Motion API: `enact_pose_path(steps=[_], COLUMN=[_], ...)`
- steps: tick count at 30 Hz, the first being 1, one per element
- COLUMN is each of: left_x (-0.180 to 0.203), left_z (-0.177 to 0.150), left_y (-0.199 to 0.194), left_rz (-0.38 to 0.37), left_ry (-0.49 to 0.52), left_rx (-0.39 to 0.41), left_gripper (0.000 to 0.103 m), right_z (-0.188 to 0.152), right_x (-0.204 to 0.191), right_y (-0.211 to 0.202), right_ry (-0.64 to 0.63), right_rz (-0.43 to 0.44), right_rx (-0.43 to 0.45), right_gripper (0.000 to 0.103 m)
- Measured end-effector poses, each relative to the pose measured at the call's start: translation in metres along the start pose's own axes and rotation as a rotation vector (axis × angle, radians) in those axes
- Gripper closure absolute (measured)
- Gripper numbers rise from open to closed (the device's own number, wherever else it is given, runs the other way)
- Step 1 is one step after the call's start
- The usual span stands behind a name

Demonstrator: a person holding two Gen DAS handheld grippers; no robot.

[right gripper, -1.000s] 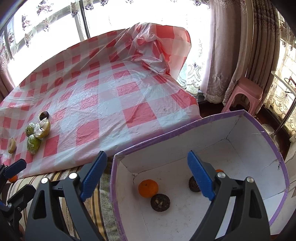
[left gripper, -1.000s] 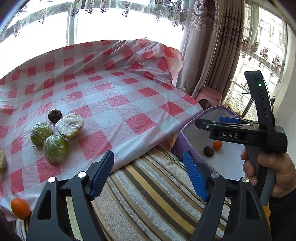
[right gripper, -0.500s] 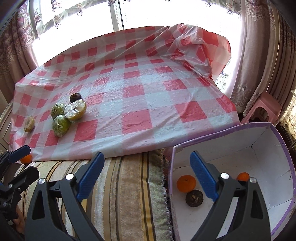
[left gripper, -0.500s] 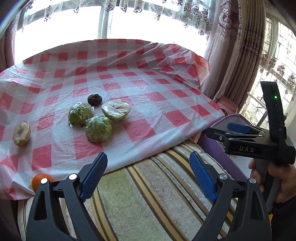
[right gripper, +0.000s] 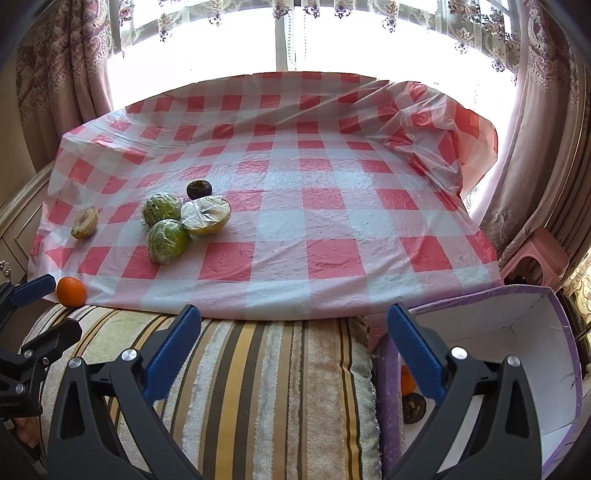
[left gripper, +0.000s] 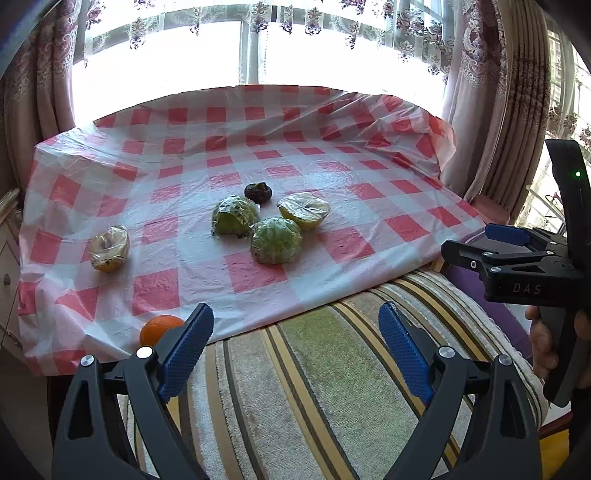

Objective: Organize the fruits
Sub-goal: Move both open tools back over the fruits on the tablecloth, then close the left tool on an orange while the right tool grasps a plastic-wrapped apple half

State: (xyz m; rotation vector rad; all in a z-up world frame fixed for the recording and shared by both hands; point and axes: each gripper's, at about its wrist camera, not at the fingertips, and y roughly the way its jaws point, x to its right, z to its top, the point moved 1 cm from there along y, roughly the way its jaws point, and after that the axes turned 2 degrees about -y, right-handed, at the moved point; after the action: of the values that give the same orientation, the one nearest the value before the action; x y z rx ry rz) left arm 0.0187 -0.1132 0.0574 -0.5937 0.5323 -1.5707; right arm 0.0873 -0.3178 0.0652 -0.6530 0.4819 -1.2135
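So, counting the fruit on the red-and-white checked plastic sheet [left gripper: 332, 155]: 2 green fruits wrapped in cling film [left gripper: 275, 240], 2 pale yellowish cut halves under film [left gripper: 303, 210], 1 small dark brown wrinkly fruit [left gripper: 258, 191] and 1 loose orange citrus fruit [left gripper: 159, 328]. That's 6 out in the open.

4 of them bunch together mid-sheet: the dark one at the back, the 2 green ones touching each other in front of it, and 1 yellowish half just to their right. The other yellowish half [left gripper: 109, 248] sits well apart to the left. The orange one rests right at the sheet's near edge, just beside the left gripper's finger.

The white cardboard box with purple trim [right gripper: 535, 325] stands on the right, lower than the sheet. Inside, an orange fruit [right gripper: 407, 380] and a dark brown fruit [right gripper: 413, 406] show partly behind the right gripper's finger.

The left gripper [left gripper: 295, 354] has its blue pads spread wide with nothing in them, hovering over the striped towel-like cover [left gripper: 314, 387]. The right gripper [right gripper: 293, 356] is the same: wide apart, holding nothing.

Behind it all there's a bright window with patterned lace curtains [right gripper: 369, 11], heavier drapes either side, plus a pink plastic stool [right gripper: 535, 254] at right.
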Motion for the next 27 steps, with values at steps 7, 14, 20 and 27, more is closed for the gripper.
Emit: enact_pose_path(steps=[7,14,20,27], left_x=[-0.007,-0.024,-0.043,-0.067], left_z=[-0.007,-0.01,-0.02,-0.026], left_y=[-0.015,-0.028,-0.036,-0.027], left_rz=[0.114,0.226,0.177,0.132], left_ry=[0.034,0.023,-0.049,-0.156], left_rx=[0.026,0.061,0.076,0.001], left_gripper=[0.015,0.015,0.015,0.015], right_z=[0.005,0.008,0.006,0.004], right_x=[-0.008,-0.022,-0.03,-0.034], right_y=[-0.006,-0.006,-0.009,-0.003], right_ry=[-0.017,-0.058,-0.058,-0.026], right_rz=[-0.097,-0.169,-0.132,0.001], right_rx=[0.032,0.028,0.063,0.044], right_gripper=[0.002,0.002,0.002,0.002])
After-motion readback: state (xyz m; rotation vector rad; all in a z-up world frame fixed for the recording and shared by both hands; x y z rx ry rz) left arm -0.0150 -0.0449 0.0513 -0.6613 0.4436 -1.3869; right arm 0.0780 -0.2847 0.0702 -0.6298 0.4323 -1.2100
